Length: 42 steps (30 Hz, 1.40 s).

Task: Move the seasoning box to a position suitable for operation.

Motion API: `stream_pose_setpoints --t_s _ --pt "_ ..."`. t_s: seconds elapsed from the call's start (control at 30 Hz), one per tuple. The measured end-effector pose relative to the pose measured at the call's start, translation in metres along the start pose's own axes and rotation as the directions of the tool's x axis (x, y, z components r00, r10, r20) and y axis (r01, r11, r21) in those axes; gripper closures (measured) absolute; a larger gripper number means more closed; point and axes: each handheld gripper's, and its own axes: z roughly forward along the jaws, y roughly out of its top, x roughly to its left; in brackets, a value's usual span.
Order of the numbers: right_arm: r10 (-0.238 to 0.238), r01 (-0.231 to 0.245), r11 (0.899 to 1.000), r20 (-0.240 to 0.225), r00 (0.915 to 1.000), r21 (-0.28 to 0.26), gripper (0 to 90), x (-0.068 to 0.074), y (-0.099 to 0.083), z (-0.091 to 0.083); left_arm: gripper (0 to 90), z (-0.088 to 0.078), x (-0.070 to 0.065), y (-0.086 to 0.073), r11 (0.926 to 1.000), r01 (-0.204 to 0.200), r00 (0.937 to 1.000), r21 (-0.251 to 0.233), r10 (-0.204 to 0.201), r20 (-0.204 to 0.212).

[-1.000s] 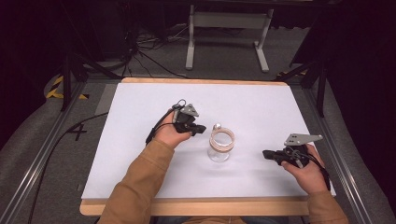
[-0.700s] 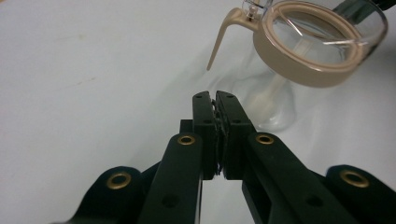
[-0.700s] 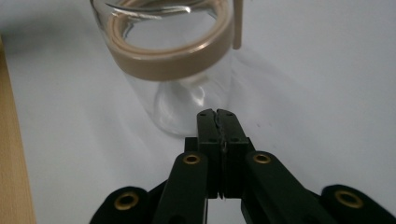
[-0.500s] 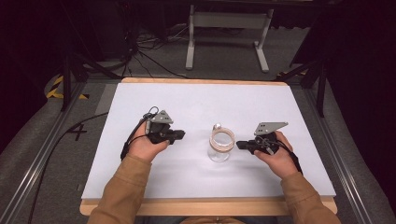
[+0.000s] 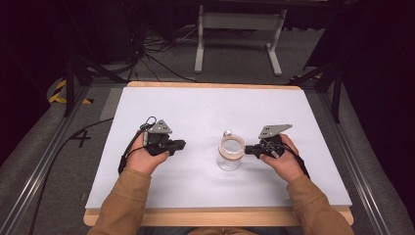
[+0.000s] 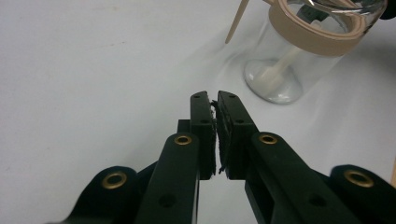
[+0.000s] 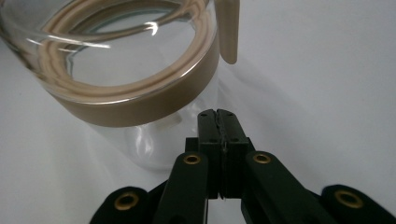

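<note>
Standing upright near the middle of the white table (image 5: 161, 196) is a clear glass jar (image 5: 230, 155) with a tan band around its open mouth (no lid on it), and a pale strap or tab is hanging from that band. Something pale is lying inside at the bottom, seen through the glass from the left gripper view; what it is cannot be told.

The right gripper (image 5: 250, 150) is sitting just beside the jar on its right, jaws pointing at the glass wall, pressed together and holding nothing. The left gripper (image 5: 179, 145) is lying well apart on the jar's other side, also aimed toward it, its jaws likewise clenched on nothing. So the right hand (image 5: 284, 159) is the nearer one, and any grasp, in my judgement, would first need those jaws to part, since the jar's upright axis is crossing the gripper's line of approach.

The right gripper view is showing the band and rim looming close above the jaw tips, a closeness that the high view only hints at. The left gripper view is offering the jar's base and contents instead.
</note>
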Motion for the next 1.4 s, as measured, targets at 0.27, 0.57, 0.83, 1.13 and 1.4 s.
stream_pose_setpoints --t_s 0.27,0.57,0.83,1.13,1.4 --pt "-0.024 0.024 0.999 -0.006 0.9997 0.022 90.0 0.009 -0.001 0.0 84.9 0.006 -0.001 0.006 1.0 0.0 0.9999 0.005 0.0 0.017" --pt "-0.024 0.024 0.997 0.002 0.9997 -0.073 90.0 0.004 0.025 -0.027 81.1 0.004 0.0 0.012 0.9999 0.006 0.9998 -0.011 -0.006 0.02" --pt "-0.08 0.071 0.992 -0.084 0.9932 -0.105 90.0 0.002 0.069 -0.034 79.5 0.003 0.001 0.012 0.9999 0.01 0.9996 -0.011 -0.01 0.025" --pt "-0.093 0.087 0.994 -0.104 0.9902 -0.059 90.0 -0.008 0.092 -0.009 79.1 0.0 0.001 0.012 0.9996 0.017 0.9994 -0.024 -0.016 0.03" --pt "-0.059 0.054 0.998 -0.119 0.9911 -0.045 90.0 -0.017 0.088 -0.001 79.1 0.001 0.001 0.012 0.9997 0.017 0.9993 -0.017 -0.016 0.033"
